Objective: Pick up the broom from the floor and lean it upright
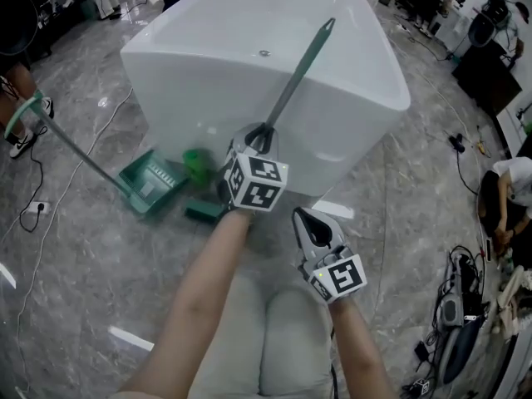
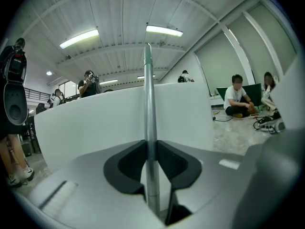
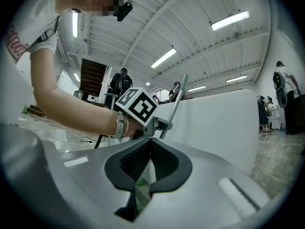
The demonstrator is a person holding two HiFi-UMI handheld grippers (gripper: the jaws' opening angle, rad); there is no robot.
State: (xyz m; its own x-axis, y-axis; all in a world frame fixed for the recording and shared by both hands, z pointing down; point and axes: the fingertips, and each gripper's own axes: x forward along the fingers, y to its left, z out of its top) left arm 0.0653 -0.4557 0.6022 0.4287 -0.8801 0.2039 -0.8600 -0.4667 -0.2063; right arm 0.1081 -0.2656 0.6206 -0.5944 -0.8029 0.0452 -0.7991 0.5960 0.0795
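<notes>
Since the white bathtub [image 1: 208, 65] fills the floor [image 1: 416, 189] just ahead, its wall looks the likely rest for the broom [image 1: 299, 69]. The broom's long, stiff handle slants up over the tub, while what seems its green head sits low beside the green dustpan [image 1: 150, 181]. Light but apt to slide on that smooth wall, it wants a mid-handle hold, where the left tool [image 1: 259, 135] pinches it now, the right tool [image 1: 306, 219] nearby pressed together on nothing.
</notes>
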